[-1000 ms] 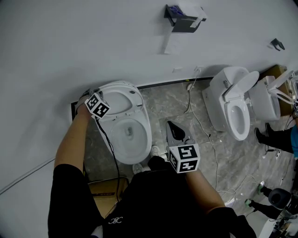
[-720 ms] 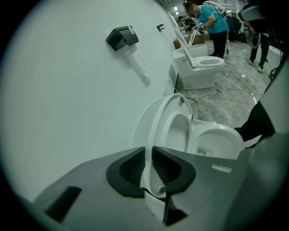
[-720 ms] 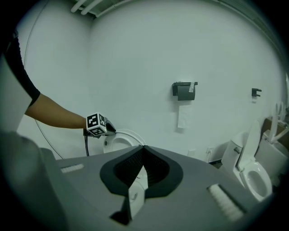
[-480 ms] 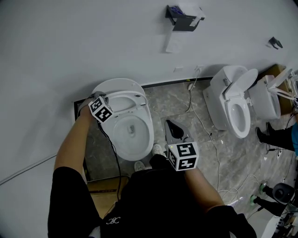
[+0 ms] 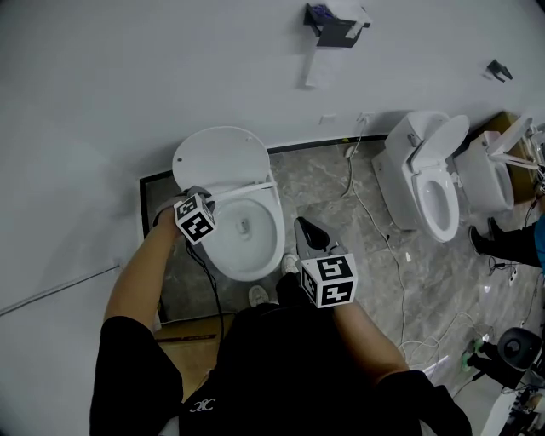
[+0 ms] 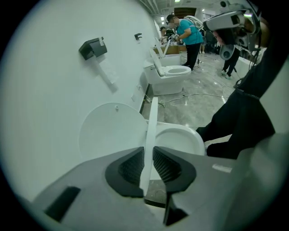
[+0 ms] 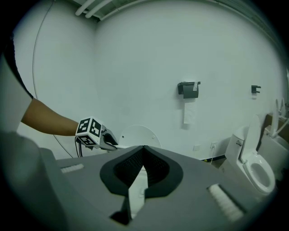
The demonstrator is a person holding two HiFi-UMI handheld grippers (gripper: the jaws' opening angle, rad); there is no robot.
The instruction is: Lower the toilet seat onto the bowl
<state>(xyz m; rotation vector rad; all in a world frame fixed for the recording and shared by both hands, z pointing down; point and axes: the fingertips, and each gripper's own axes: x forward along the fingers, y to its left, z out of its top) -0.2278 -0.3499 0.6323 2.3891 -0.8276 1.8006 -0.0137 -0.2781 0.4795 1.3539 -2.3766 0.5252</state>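
A white toilet stands against the wall, its round lid (image 5: 220, 157) upright and its bowl (image 5: 255, 262) uncovered. The toilet seat (image 5: 247, 189) hangs partway down between lid and bowl. My left gripper (image 5: 201, 196) is shut on the seat's left rim. In the left gripper view the seat (image 6: 151, 126) shows edge-on as a thin white strip between the pads of the left gripper (image 6: 148, 152), whose jaws have just been opening slightly. My right gripper (image 5: 303, 226) hovers right of the bowl, shut and holding nothing; its jaw tips meet in the right gripper view (image 7: 143, 148).
A second toilet (image 5: 430, 183) with a raised seat stands to the right. A paper holder (image 5: 335, 25) is on the wall. Cables (image 5: 383, 247) trail across the marble floor. A cardboard box (image 5: 192, 332) lies by the person's feet. A person in a blue shirt (image 6: 187, 34) works farther off.
The left gripper has moved away from the wall with the seat, which has swung off the lid and now hangs over the bowl. The right gripper drifted slightly left.
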